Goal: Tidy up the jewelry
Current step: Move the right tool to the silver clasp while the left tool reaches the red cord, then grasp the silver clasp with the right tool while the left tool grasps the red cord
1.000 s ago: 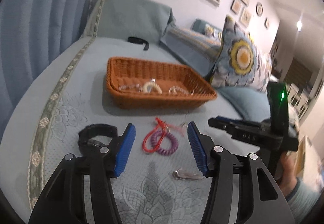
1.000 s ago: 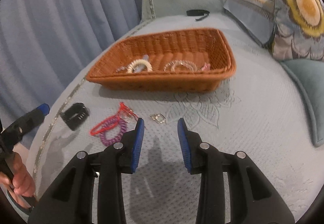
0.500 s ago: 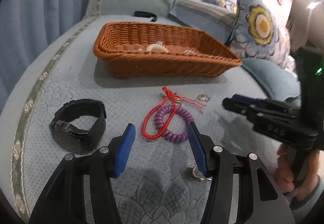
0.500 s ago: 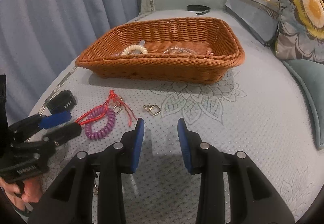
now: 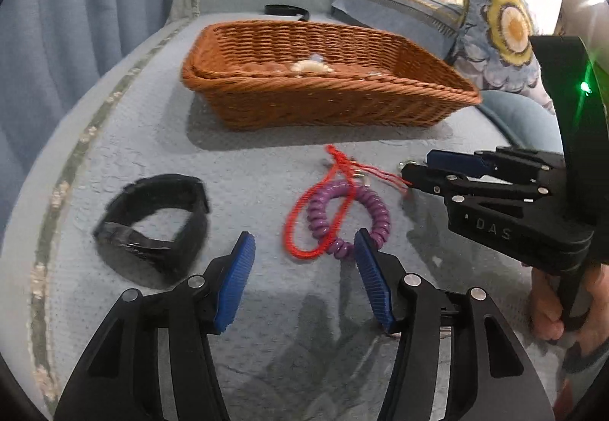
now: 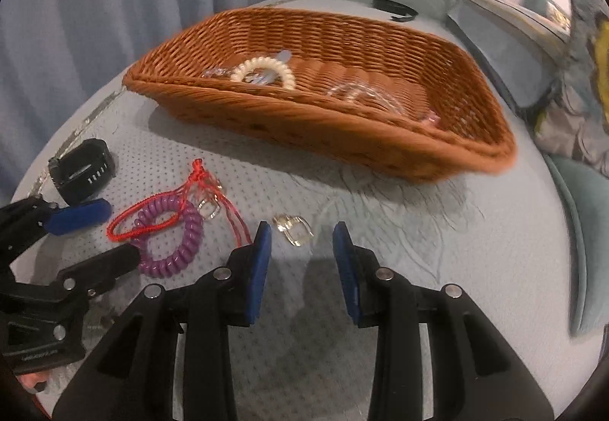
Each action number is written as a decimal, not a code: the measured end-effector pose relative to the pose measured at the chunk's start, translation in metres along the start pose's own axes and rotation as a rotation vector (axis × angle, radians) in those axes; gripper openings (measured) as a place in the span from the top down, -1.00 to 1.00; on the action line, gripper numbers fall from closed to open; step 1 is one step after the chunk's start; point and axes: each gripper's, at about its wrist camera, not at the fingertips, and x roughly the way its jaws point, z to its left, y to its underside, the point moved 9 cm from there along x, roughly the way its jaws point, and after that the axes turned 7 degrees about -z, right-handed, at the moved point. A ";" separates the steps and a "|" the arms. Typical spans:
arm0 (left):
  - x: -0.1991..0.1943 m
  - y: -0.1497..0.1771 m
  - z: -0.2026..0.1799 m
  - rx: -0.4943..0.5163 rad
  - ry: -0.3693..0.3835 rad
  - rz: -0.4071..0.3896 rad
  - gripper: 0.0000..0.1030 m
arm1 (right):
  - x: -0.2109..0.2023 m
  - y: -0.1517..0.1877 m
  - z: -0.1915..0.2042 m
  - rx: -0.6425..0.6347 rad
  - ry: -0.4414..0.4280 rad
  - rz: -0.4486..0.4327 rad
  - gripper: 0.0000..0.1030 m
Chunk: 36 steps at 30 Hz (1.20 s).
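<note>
A purple coil bracelet (image 5: pixel 350 215) tangled with a red cord bracelet (image 5: pixel 304 223) lies on the blue bedspread, just beyond my left gripper (image 5: pixel 304 246). That gripper is open, with only bedspread between its pads. A black watch (image 5: pixel 152 227) sits to its left. In the right wrist view a small gold clasp (image 6: pixel 293 228) lies at the tips of my right gripper (image 6: pixel 302 234), which is open with its pads off it. The coil bracelet (image 6: pixel 171 242), red cord (image 6: pixel 152 219) and left gripper (image 6: pixel 121 230) show at the left. The right gripper (image 5: pixel 416 164) reaches in beside the cord's loose ends.
The wicker basket (image 5: pixel 323 109) stands behind the loose pieces, holding a cream coil bracelet (image 6: pixel 262 69) and a clear bead bracelet (image 6: pixel 361 93). A black band (image 5: pixel 285 10) lies far back. Floral pillows (image 5: pixel 502 21) line the right; a blue curtain (image 5: pixel 76 21) hangs on the left.
Both grippers have sunk toward the bedspread. The left now sits right behind the purple coil; the right has slid left and rolled, bringing the gold clasp to its fingertips.
</note>
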 end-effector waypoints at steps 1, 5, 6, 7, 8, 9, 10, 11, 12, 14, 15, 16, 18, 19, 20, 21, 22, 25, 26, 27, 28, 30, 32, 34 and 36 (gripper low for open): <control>0.000 0.000 0.003 0.004 -0.018 0.001 -0.03 | 0.001 -0.001 0.001 -0.005 -0.001 0.001 0.40; -0.002 0.001 0.017 -0.027 -0.022 0.015 0.22 | 0.006 -0.004 0.009 -0.036 -0.003 -0.005 0.44; -0.003 0.001 0.018 -0.031 -0.020 0.017 0.22 | 0.005 -0.004 0.011 -0.040 -0.007 -0.007 0.62; -0.003 0.001 0.018 -0.031 -0.021 0.018 0.22 | 0.003 -0.002 0.013 -0.045 -0.017 -0.008 0.64; -0.004 0.001 0.017 -0.027 -0.024 0.018 0.21 | 0.002 -0.001 0.012 -0.048 -0.013 -0.012 0.64; -0.003 0.001 0.017 -0.025 -0.025 0.016 0.19 | 0.000 0.000 0.012 -0.050 -0.009 -0.011 0.64; -0.002 0.000 0.017 -0.026 -0.024 0.013 0.18 | -0.001 0.001 0.011 -0.047 -0.008 -0.011 0.65; -0.001 0.000 0.017 -0.025 -0.025 0.009 0.18 | -0.002 0.003 0.010 -0.043 -0.008 -0.010 0.65; -0.001 -0.001 0.016 -0.022 -0.025 0.006 0.18 | -0.005 0.005 0.009 -0.037 -0.009 -0.009 0.65; 0.001 -0.003 0.015 -0.015 -0.025 0.001 0.18 | -0.011 0.012 0.006 -0.019 -0.012 -0.011 0.65; 0.002 -0.003 0.014 -0.008 -0.027 0.000 0.18 | -0.014 0.015 0.005 -0.012 -0.016 -0.013 0.65; 0.003 -0.003 0.013 -0.003 -0.029 -0.001 0.18 | -0.017 0.018 0.004 -0.004 -0.021 -0.015 0.65; 0.004 -0.004 0.011 0.014 -0.036 -0.006 0.18 | -0.020 0.021 0.002 0.011 -0.030 -0.016 0.65; 0.003 -0.004 0.010 0.020 -0.038 -0.008 0.18 | -0.022 0.022 0.001 0.017 -0.036 -0.016 0.65; 0.002 -0.004 0.009 0.028 -0.040 -0.011 0.18 | -0.021 0.021 0.001 0.019 -0.041 -0.016 0.65; 0.001 -0.004 0.008 0.033 -0.037 -0.016 0.18 | -0.020 0.021 0.002 0.024 -0.047 -0.017 0.65; 0.000 -0.005 0.007 0.040 -0.025 -0.021 0.17 | -0.021 0.021 0.001 0.032 -0.057 -0.018 0.65; -0.003 -0.007 -0.003 0.084 0.002 -0.040 0.16 | -0.021 0.022 0.000 0.053 -0.079 -0.019 0.65; -0.003 -0.009 -0.007 0.116 0.004 -0.048 0.16 | -0.022 0.023 0.000 0.059 -0.086 -0.019 0.65; -0.003 -0.010 -0.011 0.140 0.001 -0.050 0.16 | -0.023 0.023 0.000 0.062 -0.090 -0.019 0.65; -0.002 -0.010 -0.016 0.158 0.008 -0.047 0.25 | -0.023 0.023 0.000 0.064 -0.093 -0.019 0.65; 0.000 -0.008 -0.021 0.172 0.030 -0.039 0.45 | -0.022 0.023 0.001 0.068 -0.097 -0.019 0.65; -0.001 -0.007 -0.023 0.178 0.044 -0.040 0.56 | -0.022 0.023 0.001 0.071 -0.101 -0.019 0.65; -0.001 -0.006 -0.024 0.180 0.055 -0.040 0.74 | -0.023 0.023 0.002 0.070 -0.099 -0.021 0.65; -0.002 -0.004 -0.028 0.192 0.069 -0.039 0.88 | -0.023 0.022 0.001 0.067 -0.096 -0.022 0.65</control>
